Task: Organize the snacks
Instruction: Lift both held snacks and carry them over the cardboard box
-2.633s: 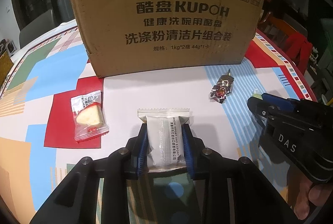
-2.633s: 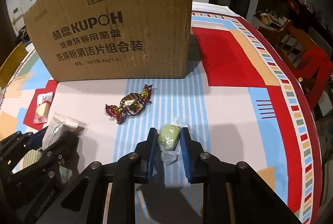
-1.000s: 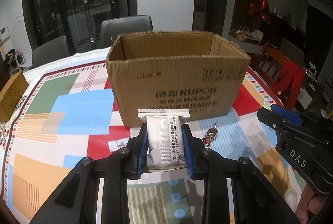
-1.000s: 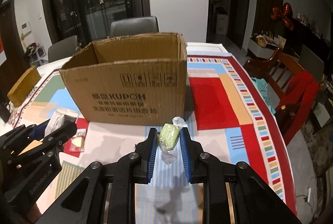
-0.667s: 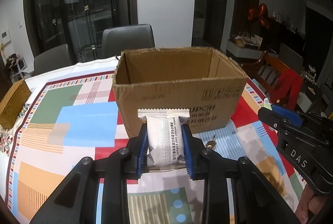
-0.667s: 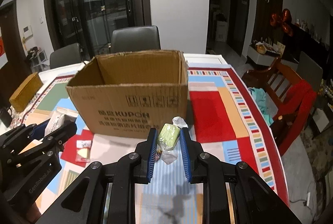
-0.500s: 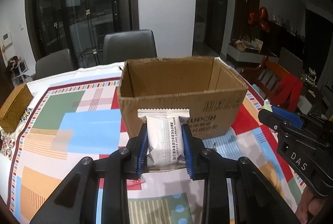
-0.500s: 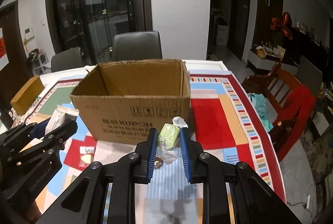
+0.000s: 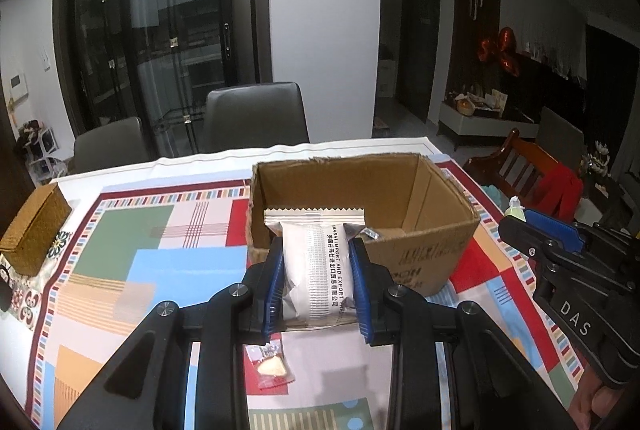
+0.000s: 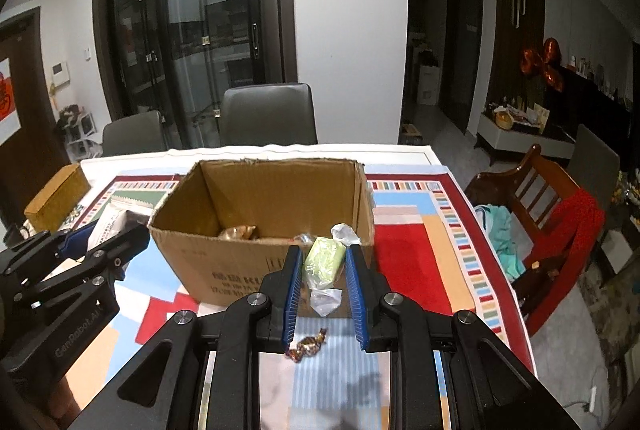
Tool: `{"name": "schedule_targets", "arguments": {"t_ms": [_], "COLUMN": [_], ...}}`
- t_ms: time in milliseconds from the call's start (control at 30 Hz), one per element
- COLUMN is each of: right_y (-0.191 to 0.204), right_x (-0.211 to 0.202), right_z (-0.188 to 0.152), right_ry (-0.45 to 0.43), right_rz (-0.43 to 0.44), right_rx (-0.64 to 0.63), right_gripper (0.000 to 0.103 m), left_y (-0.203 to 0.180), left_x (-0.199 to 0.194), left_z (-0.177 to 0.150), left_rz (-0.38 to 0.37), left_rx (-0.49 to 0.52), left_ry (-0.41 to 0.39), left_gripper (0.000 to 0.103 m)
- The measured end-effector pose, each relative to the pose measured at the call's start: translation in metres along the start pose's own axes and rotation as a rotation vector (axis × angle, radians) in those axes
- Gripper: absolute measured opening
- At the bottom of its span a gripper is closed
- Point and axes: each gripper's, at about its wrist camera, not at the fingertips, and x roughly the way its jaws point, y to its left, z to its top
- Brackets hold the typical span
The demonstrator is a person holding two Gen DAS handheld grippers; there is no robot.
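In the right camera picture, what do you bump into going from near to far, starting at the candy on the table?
Brown candy → green sweet in the right tongs → cardboard box → grey chair → glass doors.

Each black hand-held gripper point(image 9: 316, 284) has blue ribbed pads point(image 10: 291, 290), silver screws and white lettering.

Cardboard box point(image 9: 416, 262) is sitting on the table point(image 9: 168, 262), open side up, with wrapped snacks point(image 10: 238, 232) lying inside. Left gripper point(image 9: 316, 272) is holding a biscuit packet point(image 9: 316, 270) before the box's near wall; right gripper point(image 10: 323, 272) is holding a wrapped candy point(image 10: 324, 260) likewise. A cake packet point(image 9: 271, 366) and a foil candy point(image 10: 308, 344) are lying on the table before the box. A woven box point(image 9: 34, 230) is sitting far left.
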Motion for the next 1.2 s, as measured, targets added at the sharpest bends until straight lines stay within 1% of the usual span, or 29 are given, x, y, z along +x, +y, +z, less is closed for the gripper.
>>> {"name": "schedule_targets", "arguments": {"t_ms": [300, 667, 933, 1200], "right_y": [0.002, 0.003, 0.007, 0.006], "right_x": [0.008, 0.014, 0.034, 0.051], "right_z": [0.016, 0.022, 0.038, 0.040], "right_ry": [-0.015, -0.016, -0.008, 0.004], "right_rz": [0.002, 0.004, 0.007, 0.011], "right_rx": [-0.004, -0.004, -0.007, -0.011], "right_gripper": [0.024, 0.024, 0.024, 0.024], "left_y": [0.006, 0.007, 0.010, 0.013], "left_x": [0.007, 0.021, 0.035, 0.052], "left_z": [0.015, 0.028, 0.032, 0.041], "left_rz": [0.001, 0.001, -0.008, -0.015], "left_rx": [0.000, 0.008, 0.006, 0.004], "left_ry": [-0.013, -0.016, -0.008, -0.002], "left_gripper": [0.031, 0.031, 0.031, 0.031]}}
